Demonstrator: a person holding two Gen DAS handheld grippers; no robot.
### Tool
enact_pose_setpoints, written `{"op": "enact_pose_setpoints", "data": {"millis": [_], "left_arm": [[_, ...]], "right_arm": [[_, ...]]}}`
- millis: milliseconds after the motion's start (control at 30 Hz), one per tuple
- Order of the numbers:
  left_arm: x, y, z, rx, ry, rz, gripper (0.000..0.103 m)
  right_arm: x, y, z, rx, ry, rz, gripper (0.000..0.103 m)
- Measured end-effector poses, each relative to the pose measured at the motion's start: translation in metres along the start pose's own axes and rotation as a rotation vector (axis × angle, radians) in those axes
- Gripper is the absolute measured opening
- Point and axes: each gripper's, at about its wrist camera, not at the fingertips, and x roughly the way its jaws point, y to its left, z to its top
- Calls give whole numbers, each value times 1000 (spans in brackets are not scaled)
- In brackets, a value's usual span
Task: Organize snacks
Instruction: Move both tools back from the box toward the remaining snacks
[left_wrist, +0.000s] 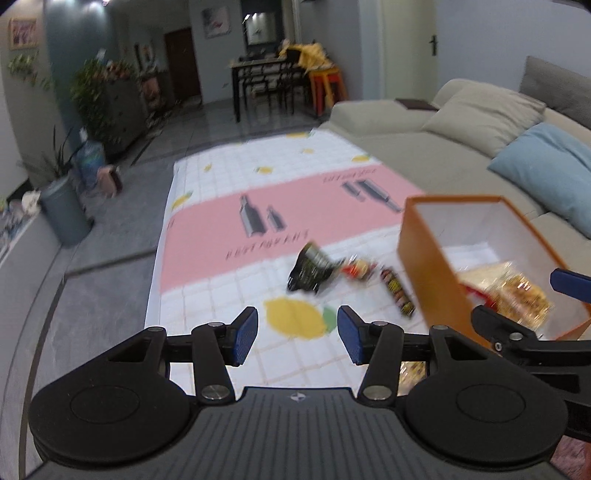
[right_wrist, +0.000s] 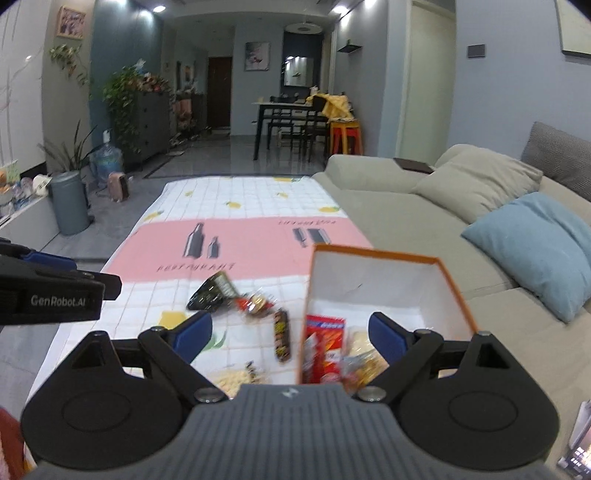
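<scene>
Landmark: orange box (right_wrist: 384, 280), open-topped, standing on the patterned cloth (right_wrist: 236, 240) over the worktop, just beside the sofa (right_wrist: 424, 206).

Nearest, right gripper (right_wrist: 291, 332): jaws wide, nothing between the pads, poised over the near end of the box. Left gripper (left_wrist: 297, 334): jaws moderately apart, empty, hanging over a yellow lemon print on the cloth, left of the box.

Inside the box, near end: red packet (right_wrist: 327, 343) and a clear bag of pale yellow snacks (right_wrist: 364, 352). Far end of the box bare white.

Just left of the box, on the cloth: dark bar (right_wrist: 281, 334) with yellow lettering, lying lengthwise. Nearer than that, partly hidden behind the right gripper body: a pale crumbly snack bag (right_wrist: 231, 380). Further left and a little beyond: small red-and-gold wrapper (right_wrist: 256, 304), then black pouch (right_wrist: 212, 291), the 2 almost touching.

Beyond the box: pink band of the cloth with bottle prints, then bare floor, dining table (right_wrist: 284, 110) and stools well behind.

Step in hand, by judgement: mid-sort, between picks, some snacks boxed, about 4 loose.

Next move likely calls for: picking the dark bar closest to the box, jaws across its narrow width, lift, carry over the orange wall, release into the bare far end. Motion blur in the left view, so exact wrapper edges uncertain.
</scene>
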Motion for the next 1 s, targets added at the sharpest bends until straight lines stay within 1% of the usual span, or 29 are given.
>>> {"op": "enact_pose_setpoints", "data": {"millis": [33, 100, 200, 267, 367, 533, 733, 867, 1000], "left_arm": [[2, 4, -5, -6, 15, 4, 59], [9, 9, -13, -15, 40, 8, 59], [16, 17, -26, -16, 78, 7, 59], [21, 20, -33, -16, 100, 7, 59], [30, 24, -39, -15, 132, 7, 59], [46, 32, -46, -28, 177, 2, 59], [62, 38, -49, -36, 215, -2, 59], [75, 40, -48, -36, 231, -2, 59], [87, 42, -48, -37, 246, -3, 59]], "right_arm": [[2, 3, -3, -1, 11, 7, 83], [8, 11, -10, -6, 38, 23, 81], [14, 25, -19, -44, 76, 37, 74], [18, 35, -25, -73, 90, 50, 74], [26, 48, -34, -114, 107, 75, 70], [40, 68, -43, -175, 137, 96, 70], [67, 82, -53, -179, 194, 108, 70], [88, 87, -59, -169, 241, 86, 70], [109, 90, -63, -170, 280, 57, 73]]}}
